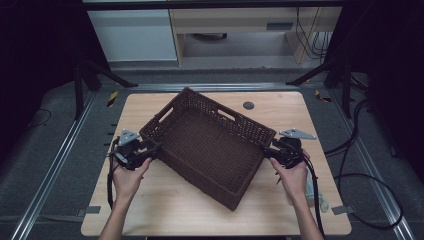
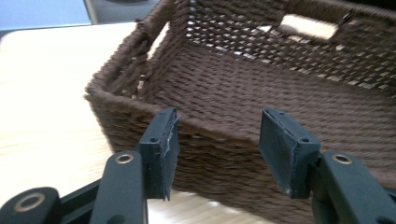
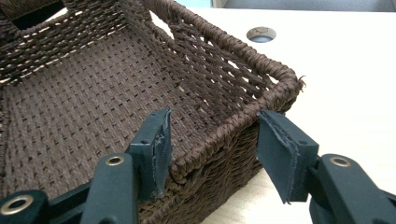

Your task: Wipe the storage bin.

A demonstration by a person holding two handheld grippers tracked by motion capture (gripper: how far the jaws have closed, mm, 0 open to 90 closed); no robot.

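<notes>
A brown woven basket [image 1: 207, 145] is seen lying on the light wooden table [image 1: 165, 205], turned askew to the table's edges. Its long axis is set on a diagonal in the high view, from the far left corner near the back of the table down to the near right corner close to the front edge. Its open top is faced upward, and a cut-out handle slot is visible in each of the two long walls.

The left gripper [image 1: 151, 149] is held at the basket's left short end, near the corner that points toward the person's left hand [image 1: 127, 177]. In the left gripper view its fingers [image 2: 161, 149] are spread apart, with the rim of the basket [image 2: 215, 130] seen in the gap between them; no pad is pressed on the weave.

The right gripper [image 1: 267, 151] is held at the opposite short end, by the basket's right corner, carried by the right hand [image 1: 295, 175]. In the right gripper view its fingers [image 3: 154, 149] are likewise spread, straddling the rim of the basket [image 3: 219, 135] beside the corner, one finger inside the wall and one outside, neither clamped on it.

A small round grey grommet [image 1: 248, 105] is set in the table beyond the basket.
</notes>
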